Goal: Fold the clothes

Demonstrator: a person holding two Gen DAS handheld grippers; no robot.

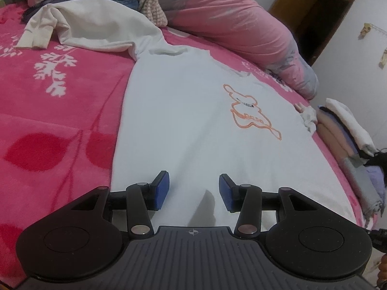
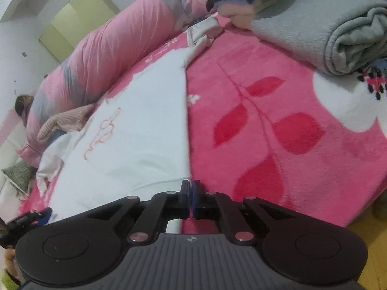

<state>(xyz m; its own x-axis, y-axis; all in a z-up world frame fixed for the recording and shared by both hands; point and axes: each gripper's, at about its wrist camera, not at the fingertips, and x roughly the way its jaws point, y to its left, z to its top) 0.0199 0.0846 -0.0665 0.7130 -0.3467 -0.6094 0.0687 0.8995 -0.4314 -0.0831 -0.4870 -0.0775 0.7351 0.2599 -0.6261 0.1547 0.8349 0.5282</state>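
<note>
Left wrist view: the white shirt [image 1: 193, 125] with the orange doodle print lies flat on the pink bed [image 1: 55, 125], its far sleeve [image 1: 79, 31] bunched up towards the messy heap of clothes at the head end. The left claw [image 1: 193, 191] hangs over the near hem with its pads apart and nothing between them. My worry here: if it bites down where it is, it probably takes only the top layer, and the fold drags the bottom layer crooked.

Right wrist view: the right claw [image 2: 191, 193] is pressed together right at the shirt's side edge [image 2: 186, 120]. Can't tell whether it has actually caught any fabric or just closed on air, so a pull might do nothing. The rolled grey blanket [image 2: 319, 31] sits well apart from it, but a wide swing could still snag it.

No baskets or boxes anywhere, only loose stacks of clothes on the bed
</note>
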